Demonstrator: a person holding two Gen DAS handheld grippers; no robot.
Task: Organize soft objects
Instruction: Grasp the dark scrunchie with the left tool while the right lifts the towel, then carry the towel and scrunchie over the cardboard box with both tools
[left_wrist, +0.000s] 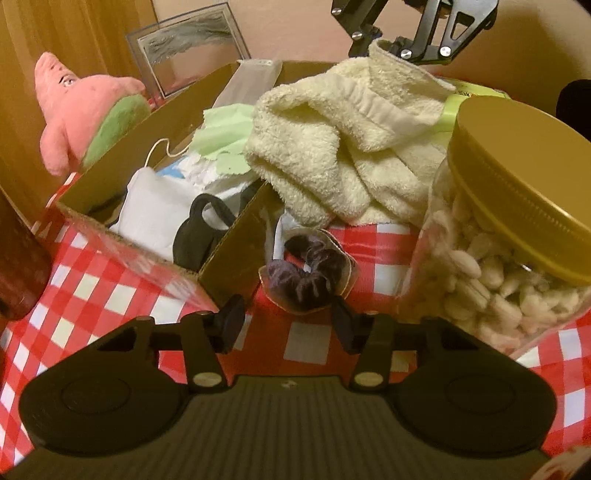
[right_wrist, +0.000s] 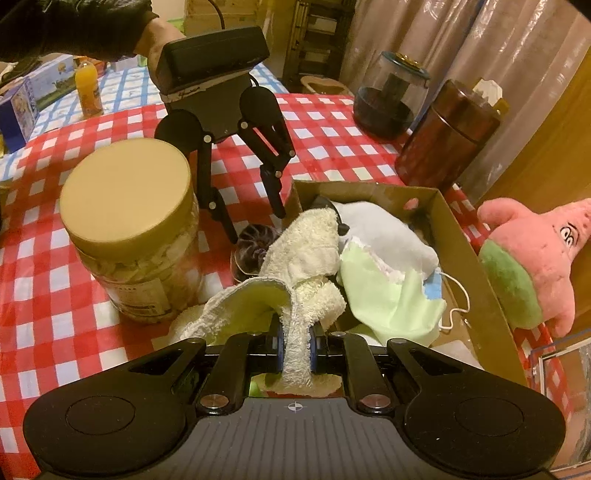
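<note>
A cream towel (left_wrist: 332, 155) hangs over the edge of a cardboard box (left_wrist: 110, 236). My right gripper (right_wrist: 295, 345) is shut on the towel's (right_wrist: 299, 273) corner and holds it up; it also shows in the left wrist view (left_wrist: 402, 48). The box (right_wrist: 469, 251) holds a white cloth (right_wrist: 384, 229), a light green cloth (right_wrist: 388, 295) and a face mask. A dark purple scrunchie (left_wrist: 306, 277) lies on the tablecloth just outside the box. My left gripper (left_wrist: 286, 321) is open, just before the scrunchie; it also shows in the right wrist view (right_wrist: 255, 229).
A jar of nuts with a gold lid (left_wrist: 509, 229) stands right of the scrunchie. A pink plush star (right_wrist: 535, 258) lies beside the box. A brown canister (right_wrist: 447, 136) and a dark glass jar (right_wrist: 391, 96) stand behind. A clear frame (left_wrist: 192, 55) leans at the wall.
</note>
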